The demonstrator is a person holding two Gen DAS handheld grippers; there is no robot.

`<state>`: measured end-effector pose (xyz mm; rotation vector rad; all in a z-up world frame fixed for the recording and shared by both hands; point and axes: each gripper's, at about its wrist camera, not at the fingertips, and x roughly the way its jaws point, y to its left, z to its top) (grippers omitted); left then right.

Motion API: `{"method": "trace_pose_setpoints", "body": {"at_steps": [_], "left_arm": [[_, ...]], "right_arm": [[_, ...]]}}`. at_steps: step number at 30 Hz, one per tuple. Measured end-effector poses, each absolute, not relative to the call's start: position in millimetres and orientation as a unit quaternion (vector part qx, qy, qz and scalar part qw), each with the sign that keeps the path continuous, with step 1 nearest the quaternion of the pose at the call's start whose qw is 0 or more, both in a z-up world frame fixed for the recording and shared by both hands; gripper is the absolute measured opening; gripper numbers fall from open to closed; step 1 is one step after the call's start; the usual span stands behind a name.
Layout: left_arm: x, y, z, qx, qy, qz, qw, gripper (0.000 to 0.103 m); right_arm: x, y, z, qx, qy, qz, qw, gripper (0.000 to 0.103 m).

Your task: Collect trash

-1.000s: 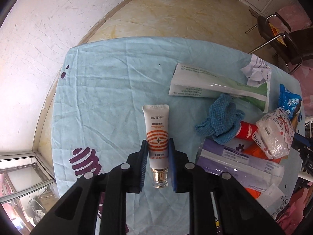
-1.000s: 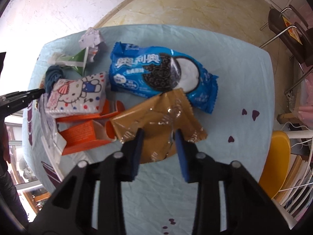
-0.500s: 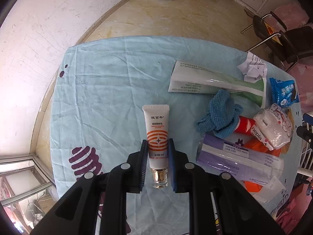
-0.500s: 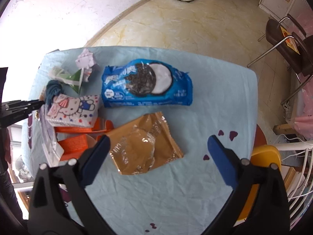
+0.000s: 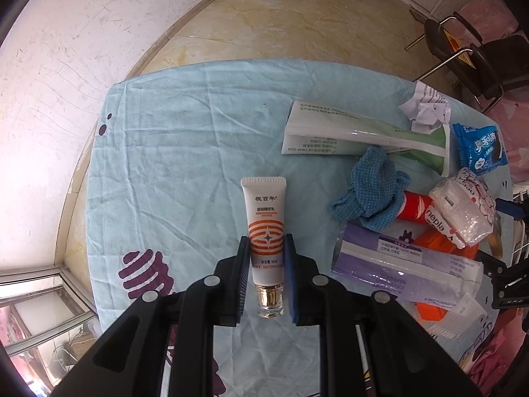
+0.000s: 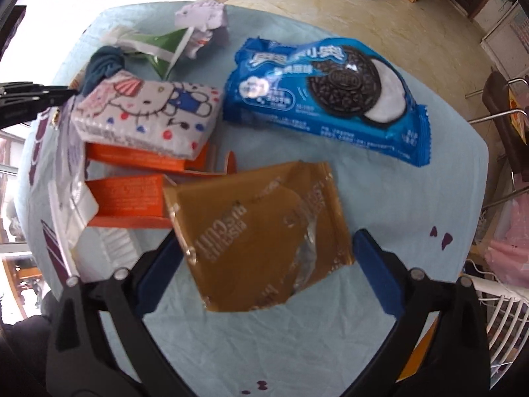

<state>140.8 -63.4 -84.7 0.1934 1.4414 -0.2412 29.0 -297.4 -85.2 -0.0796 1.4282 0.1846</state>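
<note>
Two claws at work over round bench with light-blue cloth [image 5: 185, 152]. Left claw [image 5: 267, 274] pinched tight on white plastic cream tube with orange rings and clear cap [image 5: 266, 231], cap end toward camera, tube apparently lifted off cloth. Right claw [image 6: 264, 271] spread wide, nothing gripped, straddling crumpled gold-brown foil biscuit wrapper [image 6: 261, 235] lying flat on cloth. Step, judged: right side lined up to grab wrapper; left already carrying a piece. Next move calls for lowering right claw, closing on wrapper's edges; foil thin and slippery, likely to buckle or slide. From wrapper: blue Oreo cookie packet [image 6: 324, 89] at 1 o'clock, cartoon-cat tissue pack [image 6: 148, 115] at 10 o'clock on top of open orange cardboard boxes [image 6: 129, 201] at 9 o'clock, contents not visible. No bin or bag in view. Remaining litter piled at 3 o'clock of tube: blue knitted cloth [image 5: 373, 192], purple-white packet [image 5: 403, 268], green-white carton [image 5: 363, 135], crumpled paper [image 5: 426, 109].
</note>
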Motion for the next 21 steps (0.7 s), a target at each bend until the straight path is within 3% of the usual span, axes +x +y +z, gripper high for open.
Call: {"method": "trace_pose_setpoints", "body": {"at_steps": [2,4,14,17,19,21], "left_arm": [[140,-63,-85,0.084,0.655,-0.109,0.743,0.016],[139,-60,-85,0.078,0.654,-0.112,0.744,0.016],[135,-57,-85,0.077,0.653,-0.115,0.744,0.016],[134,-58,-80,0.075,0.646,-0.114,0.751,0.016],[133,-57,-76,0.07,0.644,-0.117,0.753,0.016],[133,-55,-72,0.069,0.64,-0.119,0.756,0.016]], "right_arm": [[30,-301,-82,-0.025,0.647,0.082,0.757,0.09],[31,-302,-77,-0.018,0.645,0.086,0.759,0.077],[13,-321,-70,-0.019,0.627,0.071,0.776,0.05],[1,-330,-62,-0.02,0.612,0.064,0.788,0.029],[-3,-331,-58,-0.018,0.605,0.06,0.794,0.008],[-5,-330,-56,-0.023,0.601,0.055,0.797,0.008]]}}
